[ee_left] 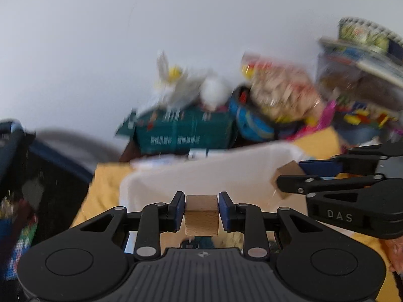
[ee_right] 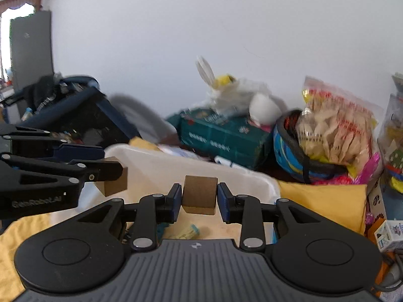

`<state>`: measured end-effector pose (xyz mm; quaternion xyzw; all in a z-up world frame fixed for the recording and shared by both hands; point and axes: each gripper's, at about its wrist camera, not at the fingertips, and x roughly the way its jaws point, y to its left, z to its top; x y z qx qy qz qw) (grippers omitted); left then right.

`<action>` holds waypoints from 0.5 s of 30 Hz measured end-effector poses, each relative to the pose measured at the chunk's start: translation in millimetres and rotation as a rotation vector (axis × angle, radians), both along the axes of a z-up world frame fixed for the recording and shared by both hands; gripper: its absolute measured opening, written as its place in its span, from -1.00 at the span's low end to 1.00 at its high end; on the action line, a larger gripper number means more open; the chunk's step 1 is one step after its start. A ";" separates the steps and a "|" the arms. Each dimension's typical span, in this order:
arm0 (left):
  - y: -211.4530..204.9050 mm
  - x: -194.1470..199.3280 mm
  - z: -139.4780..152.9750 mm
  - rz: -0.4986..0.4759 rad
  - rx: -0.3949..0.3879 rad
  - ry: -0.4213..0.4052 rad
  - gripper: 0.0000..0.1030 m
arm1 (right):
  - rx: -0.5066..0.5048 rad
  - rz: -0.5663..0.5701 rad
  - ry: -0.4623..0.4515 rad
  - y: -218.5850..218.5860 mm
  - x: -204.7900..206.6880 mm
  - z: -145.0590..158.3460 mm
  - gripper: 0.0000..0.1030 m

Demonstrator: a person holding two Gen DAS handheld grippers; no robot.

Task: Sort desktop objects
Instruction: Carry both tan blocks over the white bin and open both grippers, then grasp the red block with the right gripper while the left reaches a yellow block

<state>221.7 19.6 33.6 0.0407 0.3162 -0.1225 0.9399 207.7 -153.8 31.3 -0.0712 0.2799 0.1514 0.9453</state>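
Observation:
My left gripper (ee_left: 201,211) is shut on a light wooden cube (ee_left: 201,215), held above the near part of a white plastic bin (ee_left: 226,166). My right gripper (ee_right: 199,200) is shut on a darker brown wooden block (ee_right: 199,195), also over the white bin (ee_right: 257,183). In the left wrist view the right gripper (ee_left: 289,178) reaches in from the right with its brown block (ee_left: 287,173) between the fingers. In the right wrist view the left gripper (ee_right: 110,173) comes in from the left, its cube (ee_right: 113,183) clamped and partly hidden by a finger.
The bin sits on a yellow cloth (ee_right: 322,201). Behind it lie a green box (ee_right: 221,136), a white plush toy (ee_right: 241,98), a blue helmet (ee_right: 297,156) holding a bag of snacks (ee_right: 335,125), and toy clutter (ee_left: 360,115). A dark basket (ee_right: 83,118) stands at the left.

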 end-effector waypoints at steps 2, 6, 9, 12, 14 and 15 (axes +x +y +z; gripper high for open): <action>0.2 3.1 -10.8 0.025 0.000 0.040 -0.34 | -0.003 -0.027 0.037 -1.2 9.0 -13.9 -0.29; 4.6 -2.2 -10.0 0.063 0.005 0.053 -0.05 | -0.036 -0.040 0.105 -1.5 15.9 -36.6 -0.22; 10.1 -13.1 2.3 0.075 -0.005 0.035 0.10 | -0.041 -0.030 0.090 -4.0 9.4 -32.1 -0.22; 16.0 -41.1 17.9 0.084 -0.027 -0.020 0.39 | -0.024 -0.010 0.045 -9.2 -3.3 -15.1 -0.09; 16.8 -59.9 22.6 0.080 -0.034 -0.039 0.45 | -0.017 0.008 0.008 -13.2 -15.6 -2.8 0.02; 17.2 -71.4 22.9 0.072 -0.038 -0.039 0.45 | -0.007 0.022 -0.010 -16.6 -26.7 3.5 0.03</action>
